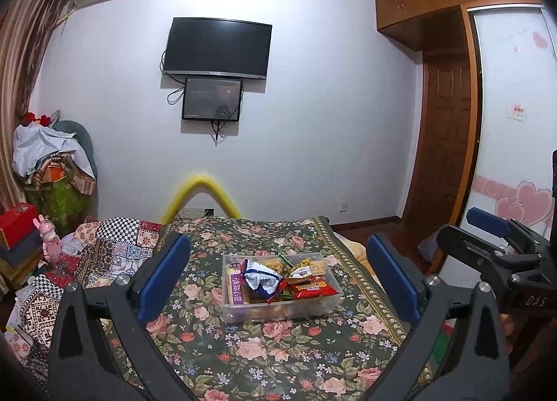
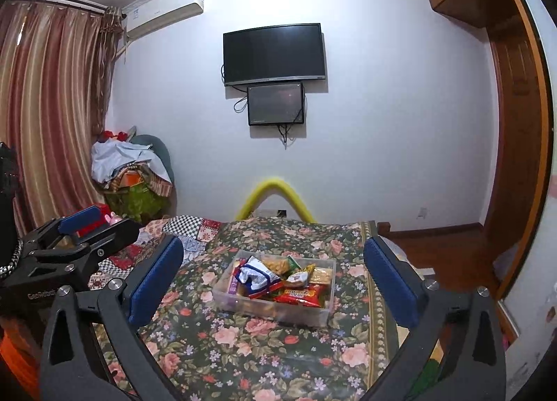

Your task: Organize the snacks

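A clear plastic box [image 1: 334, 307] [image 2: 222, 296] stands on the floral cloth, filled with snack packets: a blue-white bag [image 1: 259, 277] [image 2: 254, 274], a red packet [image 1: 313, 287] [image 2: 299, 296], a purple-white box [image 1: 235, 287] and yellow crackers. My left gripper [image 1: 278, 282] is open and empty, held back from the box, its blue pads wide apart. My right gripper [image 2: 275, 279] is open and empty too, at a similar distance. Each gripper also shows in the other's view: the right one [image 1: 494, 237] at the right edge, the left one [image 2: 80, 226] at the left edge.
The floral cloth [image 1: 264, 348] covers a table or bed; a patchwork cover [image 1: 104, 247] lies to its left. A pink figurine [image 1: 50, 244], red boxes and piled clothes stand at the far left. A yellow foam arch [image 1: 200, 192], wall TV and wooden wardrobe lie beyond.
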{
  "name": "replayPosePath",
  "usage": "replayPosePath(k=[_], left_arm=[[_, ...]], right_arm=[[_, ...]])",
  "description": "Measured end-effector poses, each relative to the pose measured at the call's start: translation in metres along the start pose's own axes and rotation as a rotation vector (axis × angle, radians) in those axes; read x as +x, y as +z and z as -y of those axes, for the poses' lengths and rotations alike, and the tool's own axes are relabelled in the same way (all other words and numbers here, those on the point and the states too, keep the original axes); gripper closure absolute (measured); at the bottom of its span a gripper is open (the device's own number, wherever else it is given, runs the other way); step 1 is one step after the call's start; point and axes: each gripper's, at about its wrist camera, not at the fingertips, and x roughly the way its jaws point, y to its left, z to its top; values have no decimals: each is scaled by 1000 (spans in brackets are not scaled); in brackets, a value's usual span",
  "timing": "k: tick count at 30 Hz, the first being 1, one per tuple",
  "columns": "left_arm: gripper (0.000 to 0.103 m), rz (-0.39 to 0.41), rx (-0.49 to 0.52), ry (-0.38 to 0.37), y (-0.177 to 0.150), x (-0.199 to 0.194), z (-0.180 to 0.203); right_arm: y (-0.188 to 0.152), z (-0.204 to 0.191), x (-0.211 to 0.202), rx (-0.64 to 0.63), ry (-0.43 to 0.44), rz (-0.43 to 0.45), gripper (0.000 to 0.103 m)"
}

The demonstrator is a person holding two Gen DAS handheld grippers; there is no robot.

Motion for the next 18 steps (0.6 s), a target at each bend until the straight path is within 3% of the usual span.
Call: replayPosePath(k=[18], left_arm=[[0, -10, 18, 2, -4, -3, 6]], right_arm=[[-6, -4, -6, -4, -21, -7, 0]])
